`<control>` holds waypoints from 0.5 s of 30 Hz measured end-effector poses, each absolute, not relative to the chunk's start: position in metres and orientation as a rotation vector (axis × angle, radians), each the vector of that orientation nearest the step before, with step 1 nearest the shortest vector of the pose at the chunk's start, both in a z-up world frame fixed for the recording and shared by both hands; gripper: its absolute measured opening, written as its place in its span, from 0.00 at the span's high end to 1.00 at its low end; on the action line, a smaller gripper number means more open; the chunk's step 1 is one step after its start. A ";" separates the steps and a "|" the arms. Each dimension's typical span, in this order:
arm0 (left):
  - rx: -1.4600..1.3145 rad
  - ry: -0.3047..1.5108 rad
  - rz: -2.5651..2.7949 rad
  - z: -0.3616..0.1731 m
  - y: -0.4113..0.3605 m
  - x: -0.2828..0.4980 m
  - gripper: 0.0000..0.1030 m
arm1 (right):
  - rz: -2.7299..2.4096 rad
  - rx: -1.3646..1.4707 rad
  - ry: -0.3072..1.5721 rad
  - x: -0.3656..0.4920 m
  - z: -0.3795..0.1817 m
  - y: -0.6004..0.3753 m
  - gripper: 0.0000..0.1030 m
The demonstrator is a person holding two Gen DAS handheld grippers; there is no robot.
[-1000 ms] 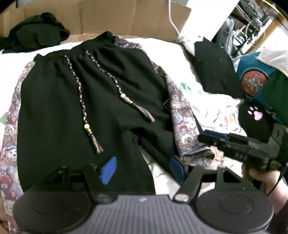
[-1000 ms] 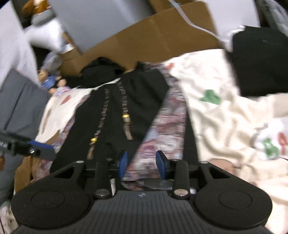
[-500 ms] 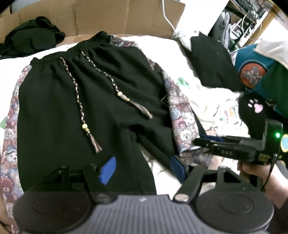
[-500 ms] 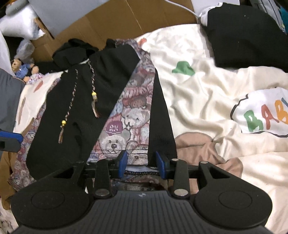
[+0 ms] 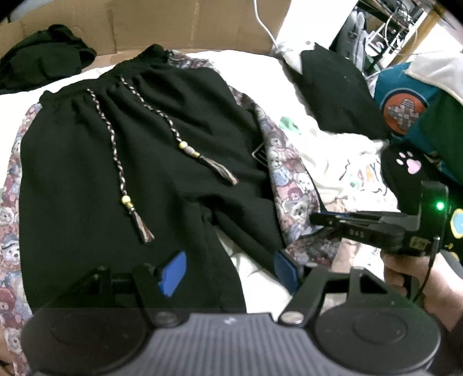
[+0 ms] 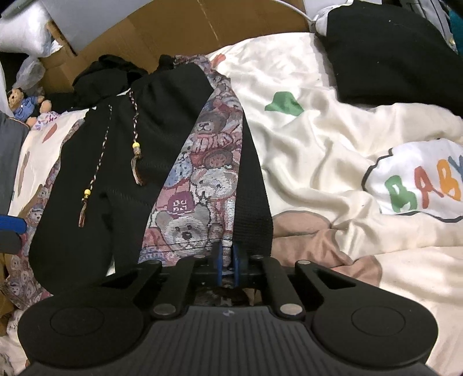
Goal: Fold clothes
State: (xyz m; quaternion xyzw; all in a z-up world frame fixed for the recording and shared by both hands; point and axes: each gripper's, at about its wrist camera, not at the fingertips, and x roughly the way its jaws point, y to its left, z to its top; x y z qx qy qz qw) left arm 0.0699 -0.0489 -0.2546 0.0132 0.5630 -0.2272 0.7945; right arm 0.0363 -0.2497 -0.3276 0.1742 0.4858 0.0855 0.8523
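My right gripper (image 6: 228, 257) has its jaws clenched on the hem of the black shorts (image 5: 139, 162), at the bear-print side panel (image 6: 199, 179), a corner hold suited to carrying that leg across for a fold. My left gripper (image 5: 228, 273) hovers with jaws released over the other leg opening. The shorts lie flat, waistband away, 2 braided drawstrings (image 5: 115, 144) on top, on a bed covered by a cream cartoon-print blanket (image 6: 332, 162). Cardboard (image 5: 179, 26) and dark clothes (image 5: 338, 92) border it.
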 end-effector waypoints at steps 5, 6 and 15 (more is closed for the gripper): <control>0.029 1.206 -0.496 -0.253 -0.055 0.072 0.31 | 0.147 0.357 0.988 0.028 -0.311 -0.265 0.94; 0.029 1.204 -0.498 -0.252 -0.057 0.072 0.31 | 0.131 0.344 0.979 0.026 -0.307 -0.270 0.94; 0.051 1.204 -0.521 -0.251 -0.077 0.074 0.31 | 0.019 0.356 0.943 0.024 -0.296 -0.321 0.95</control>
